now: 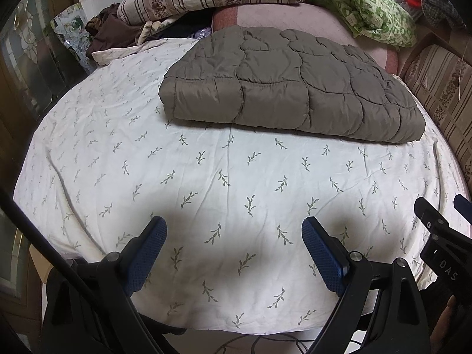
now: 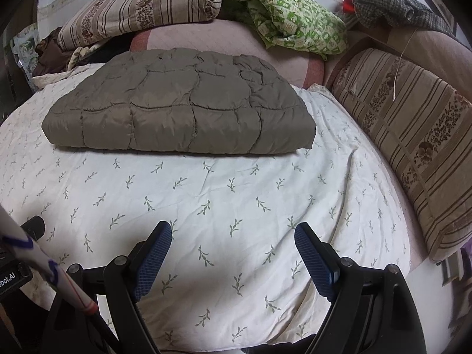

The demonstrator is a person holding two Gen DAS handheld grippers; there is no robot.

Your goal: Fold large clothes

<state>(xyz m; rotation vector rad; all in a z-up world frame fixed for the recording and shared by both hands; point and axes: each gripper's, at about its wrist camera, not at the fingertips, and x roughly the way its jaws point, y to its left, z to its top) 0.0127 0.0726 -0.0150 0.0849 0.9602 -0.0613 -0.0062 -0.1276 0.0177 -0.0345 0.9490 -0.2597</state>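
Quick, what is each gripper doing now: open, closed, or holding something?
Left gripper: open, nothing between its fingers, above the leaf-print sheet.
Right gripper: open, holding nothing; the folded brown quilt lies apart.

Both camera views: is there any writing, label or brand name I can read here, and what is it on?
"DAS": white letters on the black body of the right gripper, seen at the left wrist view's right edge.
"bot.AI": white letters on a black part at the right wrist view's left edge; the start is cut off.
The padded garment, bed sheet and bedding show no readable text.
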